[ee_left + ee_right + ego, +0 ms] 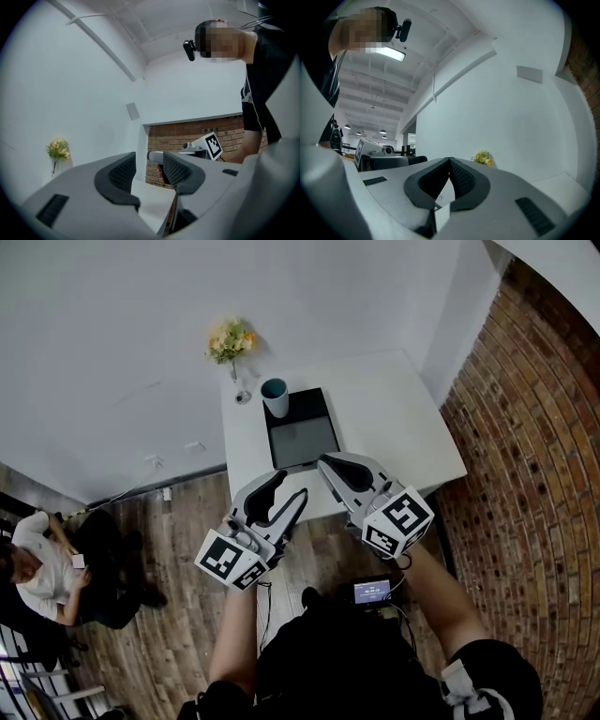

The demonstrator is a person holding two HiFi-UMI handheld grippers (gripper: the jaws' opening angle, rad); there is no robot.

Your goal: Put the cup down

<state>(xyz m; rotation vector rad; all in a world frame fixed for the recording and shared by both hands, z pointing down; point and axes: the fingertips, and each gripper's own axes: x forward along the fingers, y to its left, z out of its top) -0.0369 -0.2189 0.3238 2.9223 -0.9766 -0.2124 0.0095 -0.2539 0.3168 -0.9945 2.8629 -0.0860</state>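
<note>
White cup (pixel 275 397) stands on the dark tray (pixel 314 411), well beyond both jaws

1. The head view is bright and evenly lit; the white surface (pixel 394 418) and wall (pixel 112 352) show only faint, soft shadows and no glare
2. Wide-angle distortion bows the brick wall (pixel 534 474) at that view's right edge
3. Both gripper views sit inside a dark round vignette
4. In the right gripper view a ceiling light strip (pixel 389 53) is blown out to white
5. The left hand-held gripper (pixel 149 171) and right hand-held gripper (pixel 450 164) look soft at close range
</note>
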